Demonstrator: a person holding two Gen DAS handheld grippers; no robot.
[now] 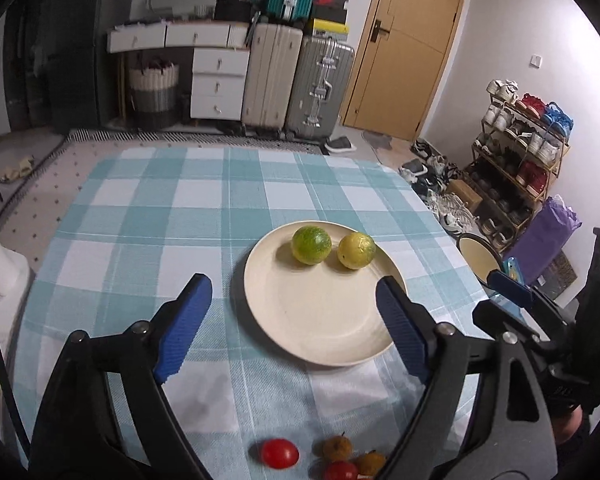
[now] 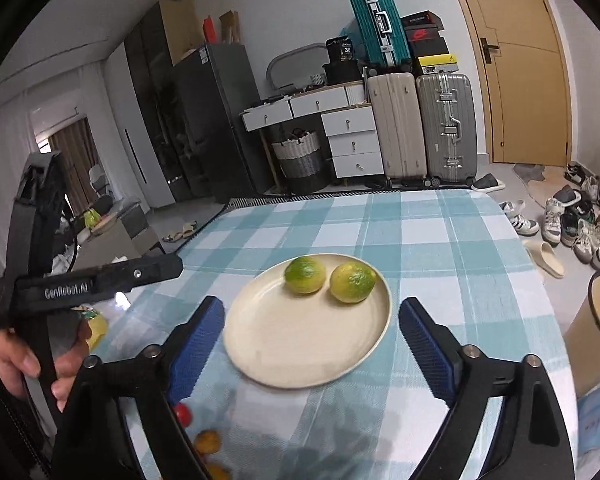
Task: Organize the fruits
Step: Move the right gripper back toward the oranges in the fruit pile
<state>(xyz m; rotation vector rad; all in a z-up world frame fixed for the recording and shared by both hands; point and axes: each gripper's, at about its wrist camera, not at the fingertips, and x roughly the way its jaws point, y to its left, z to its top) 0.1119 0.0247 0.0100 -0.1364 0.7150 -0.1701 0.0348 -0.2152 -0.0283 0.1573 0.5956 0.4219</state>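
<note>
two green-yellow citrus fruits sit side by side, just about touching, on the far part of a cream plate [image 1: 320, 320], which rests on the checked tablecloth [image 1: 148, 216] toward the table's right side. the greener citrus [image 1: 311, 245] is on the left and the yellower citrus [image 1: 356, 250] on the right. each is round, with a dimpled rind mottled green over yellow.

at the table's near edge lie the small fruits not yet sorted: a red cherry tomato [image 1: 279, 453], a second tomato [image 1: 340, 470] partly cut off by the frame, and two small brownish-orange fruits [image 1: 337, 448] with stems.

the left gripper [image 1: 296, 320] stands wide with nothing between its blue pads; the right gripper [image 2: 312, 344] is likewise wide and empty, the plate lying beyond its fingers.

the small fruits look light and round, so they will likely roll if nudged. the tomatoes are probably smooth, thin-skinned and easy to bruise. take each across its widest middle, with the pads closing gently from both sides. the brownish fruits look rougher and should slip less. the citrus seems firm and tolerant of a firmer squeeze.
</note>
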